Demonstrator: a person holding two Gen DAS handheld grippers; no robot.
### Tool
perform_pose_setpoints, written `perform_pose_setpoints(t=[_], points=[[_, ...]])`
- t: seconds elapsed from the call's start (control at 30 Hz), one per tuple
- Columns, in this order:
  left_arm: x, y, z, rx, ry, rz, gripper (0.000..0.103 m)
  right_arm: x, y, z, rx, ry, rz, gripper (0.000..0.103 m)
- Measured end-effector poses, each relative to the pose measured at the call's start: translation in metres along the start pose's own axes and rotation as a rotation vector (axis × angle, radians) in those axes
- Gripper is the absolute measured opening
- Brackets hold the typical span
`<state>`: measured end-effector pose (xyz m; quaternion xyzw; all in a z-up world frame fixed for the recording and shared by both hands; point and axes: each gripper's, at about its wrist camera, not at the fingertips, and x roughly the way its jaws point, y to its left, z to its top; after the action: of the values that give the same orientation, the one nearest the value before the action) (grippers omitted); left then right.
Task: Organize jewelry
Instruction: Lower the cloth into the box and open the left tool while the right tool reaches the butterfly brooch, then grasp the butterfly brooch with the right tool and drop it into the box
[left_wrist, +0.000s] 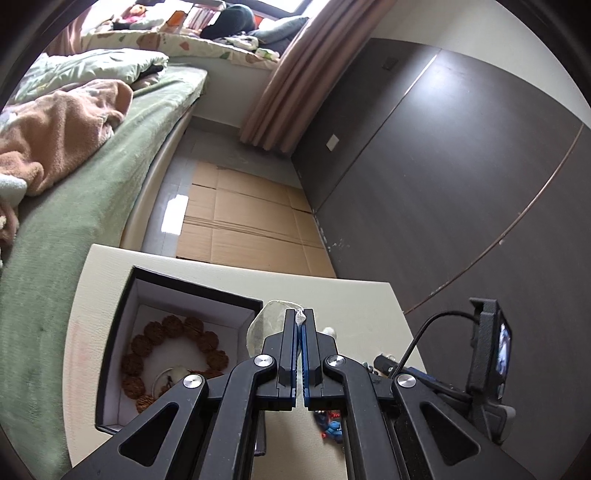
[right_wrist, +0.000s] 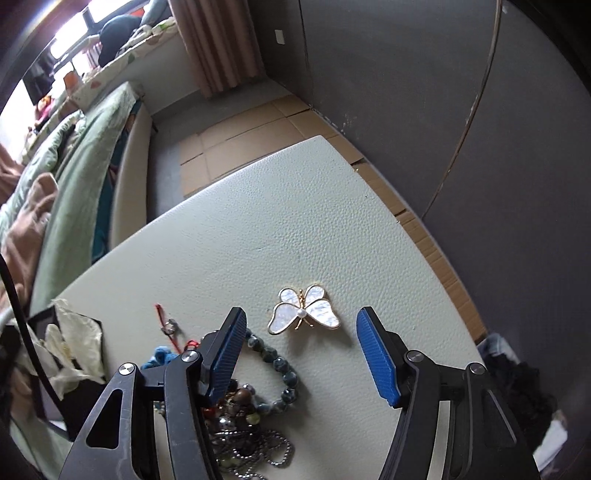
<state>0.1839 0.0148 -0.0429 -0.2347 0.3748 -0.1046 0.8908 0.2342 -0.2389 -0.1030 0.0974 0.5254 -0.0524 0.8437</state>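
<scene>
My left gripper is shut on the edge of a clear plastic pouch and holds it just right of an open black box. In the box lies a brown bead bracelet with a small ring-like piece. My right gripper is open, its jaws either side of a white and gold butterfly brooch lying on the table. A dark bead bracelet, a heap of beads and chains, a red cord charm and a blue knot lie by its left finger.
The cream leather-textured table ends near a dark wall. Flattened cardboard covers the floor beyond. A bed with green sheets stands at the left. The other gripper's body and screen are at the right.
</scene>
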Motion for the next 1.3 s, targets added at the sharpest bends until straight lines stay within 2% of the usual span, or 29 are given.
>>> perform_pose_setpoints(t=[0.17,0.2,0.27,0.37,0.5,0.63,0.73,0.9,0.97,1.0,1.03,1.07,1.1,1.13,1.2,1.3], points=[[-0.006,0.004,0.003,-0.016,-0.012,-0.004,0.001,0.004,0.011,0.000,-0.067,-0.009,-0.017,0.062],[-0.007,0.005,0.004,-0.020,-0.015,-0.005,0.001,0.004,0.016,0.000,-0.087,-0.009,-0.022,0.060],[-0.010,0.006,0.004,-0.027,-0.023,-0.010,0.001,0.003,0.022,-0.001,-0.121,-0.012,-0.015,0.042],[-0.017,0.008,0.005,-0.032,-0.038,-0.016,0.001,0.000,0.025,-0.005,-0.141,-0.009,-0.033,0.042],[-0.032,0.011,0.006,-0.040,-0.070,-0.019,0.001,-0.008,0.011,-0.003,-0.067,-0.005,0.057,0.042],[-0.049,0.017,0.005,-0.051,-0.108,-0.011,0.001,-0.031,-0.001,-0.002,-0.017,-0.059,0.118,0.042],[-0.060,0.022,0.004,-0.061,-0.133,0.004,0.001,-0.046,-0.002,-0.007,-0.002,-0.093,0.184,0.042],[-0.069,0.035,0.004,-0.109,-0.151,0.046,0.001,-0.064,0.008,-0.018,-0.015,-0.141,0.238,0.042],[-0.067,0.040,0.005,-0.131,-0.109,0.060,0.006,-0.069,0.013,-0.022,-0.020,-0.156,0.268,0.042],[-0.064,0.041,0.005,-0.137,-0.091,0.058,0.015,-0.071,0.019,-0.022,-0.027,-0.165,0.288,0.042],[-0.063,0.042,0.005,-0.139,-0.080,0.053,0.035,-0.073,0.021,-0.024,-0.032,-0.171,0.305,0.042],[-0.063,0.043,0.004,-0.140,-0.079,0.046,0.048,-0.076,0.025,-0.025,-0.038,-0.176,0.324,0.042],[-0.067,0.043,0.002,-0.141,-0.097,0.049,0.070,-0.078,0.031,-0.027,-0.045,-0.181,0.352,0.042],[-0.070,0.043,0.001,-0.140,-0.115,0.059,0.080,-0.081,0.035,-0.029,-0.052,-0.186,0.373,0.042],[-0.080,0.043,-0.002,-0.129,-0.156,0.078,0.082,-0.085,0.043,-0.033,-0.066,-0.196,0.417,0.042],[-0.086,0.045,-0.004,-0.125,-0.152,0.090,0.082,-0.090,0.053,-0.036,-0.075,-0.206,0.484,0.042]])
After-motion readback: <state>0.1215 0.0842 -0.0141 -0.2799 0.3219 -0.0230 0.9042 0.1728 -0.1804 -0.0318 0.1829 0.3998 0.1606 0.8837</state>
